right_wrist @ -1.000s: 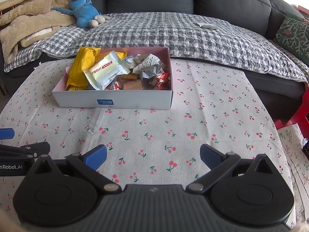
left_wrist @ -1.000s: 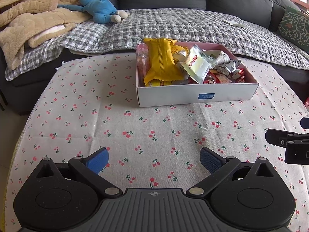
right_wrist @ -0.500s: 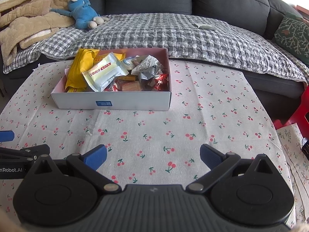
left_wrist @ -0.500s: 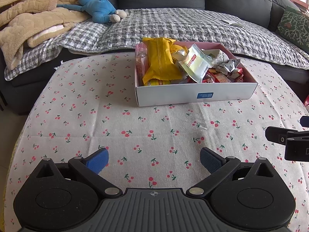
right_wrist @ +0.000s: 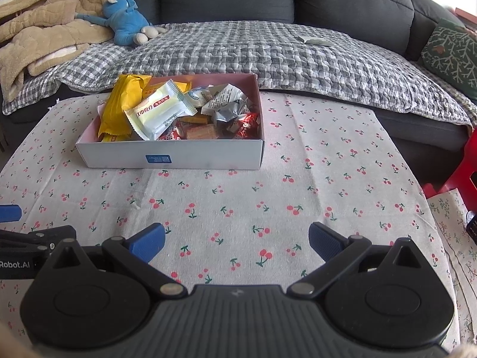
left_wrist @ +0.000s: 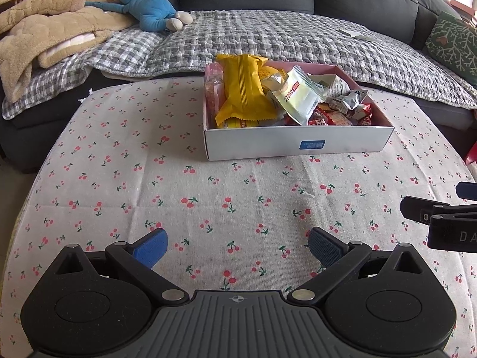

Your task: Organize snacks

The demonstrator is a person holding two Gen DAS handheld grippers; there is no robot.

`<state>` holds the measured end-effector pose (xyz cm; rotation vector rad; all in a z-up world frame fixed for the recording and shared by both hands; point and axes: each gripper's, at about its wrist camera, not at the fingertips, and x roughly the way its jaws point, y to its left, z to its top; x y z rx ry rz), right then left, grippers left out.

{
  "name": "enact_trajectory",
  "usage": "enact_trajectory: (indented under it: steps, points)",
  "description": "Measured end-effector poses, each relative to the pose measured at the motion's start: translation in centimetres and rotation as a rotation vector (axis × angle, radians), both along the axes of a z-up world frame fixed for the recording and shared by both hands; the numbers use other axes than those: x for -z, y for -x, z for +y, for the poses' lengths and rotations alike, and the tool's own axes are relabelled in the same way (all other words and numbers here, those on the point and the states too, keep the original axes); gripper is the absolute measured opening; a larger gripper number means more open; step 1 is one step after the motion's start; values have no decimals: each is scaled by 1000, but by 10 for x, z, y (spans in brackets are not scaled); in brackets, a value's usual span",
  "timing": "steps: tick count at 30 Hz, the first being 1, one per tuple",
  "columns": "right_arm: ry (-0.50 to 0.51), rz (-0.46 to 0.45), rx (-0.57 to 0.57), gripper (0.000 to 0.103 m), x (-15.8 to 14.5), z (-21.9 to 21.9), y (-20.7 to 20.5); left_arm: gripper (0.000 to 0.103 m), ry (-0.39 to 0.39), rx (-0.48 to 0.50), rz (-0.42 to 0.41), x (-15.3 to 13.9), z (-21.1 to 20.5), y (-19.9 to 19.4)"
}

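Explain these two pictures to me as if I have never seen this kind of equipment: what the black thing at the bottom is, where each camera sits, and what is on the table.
Each picture comes from a camera mounted on a hand-held gripper, looking forward along its two blue-tipped fingers. The left gripper fills the bottom of one view, the right gripper the other; each also glimpses its neighbour at the edge. Both are open and hold nothing. Ahead, on a cherry-print tablecloth, stands a white box packed with snacks, including a yellow packet. Behind it is a sofa with a blue plush toy.
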<state>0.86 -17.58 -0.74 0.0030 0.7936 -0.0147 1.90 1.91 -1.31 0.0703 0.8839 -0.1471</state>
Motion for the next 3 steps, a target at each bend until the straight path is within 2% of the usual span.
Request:
enact_trajectory:
  steps: [3]
  points:
    - [-1,5,24,103,16,3,0,102,-25,-5,-3,5,-2,2]
